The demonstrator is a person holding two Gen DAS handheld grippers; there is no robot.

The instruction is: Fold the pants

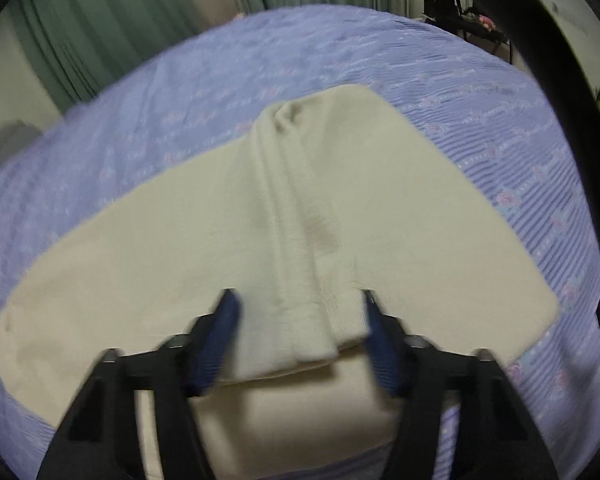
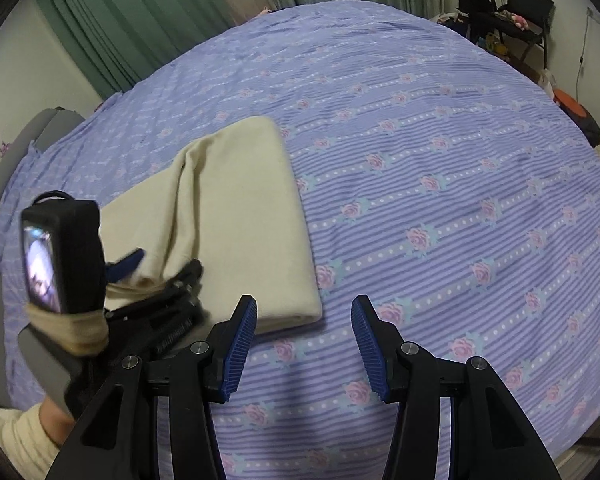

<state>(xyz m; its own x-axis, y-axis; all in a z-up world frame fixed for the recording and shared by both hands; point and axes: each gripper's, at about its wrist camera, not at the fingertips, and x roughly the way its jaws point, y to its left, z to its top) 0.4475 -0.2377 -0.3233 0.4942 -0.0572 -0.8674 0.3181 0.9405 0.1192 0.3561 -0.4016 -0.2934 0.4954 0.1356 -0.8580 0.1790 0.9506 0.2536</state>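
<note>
Cream pants (image 1: 420,220) lie folded on the lilac flowered bedspread (image 1: 260,60), with a thick ridge of cloth running down their middle. My left gripper (image 1: 302,304) is at the near end of that ridge, and the bunched cloth fills the gap between its blue pads. In the right wrist view the left gripper (image 2: 160,268) sits at the near left of the pants (image 2: 240,200), with cloth gathered between its fingers. My right gripper (image 2: 304,308) hovers open over bare bedspread (image 2: 460,160), just right of the pants' near corner, with nothing between its fingers.
A person's hand and cream sleeve (image 2: 20,432) hold the left tool. Green curtains (image 2: 140,20) hang behind the bed. A desk and chair with clutter (image 2: 512,12) stand at the back right. A grey padded piece (image 2: 40,132) borders the bed's left side.
</note>
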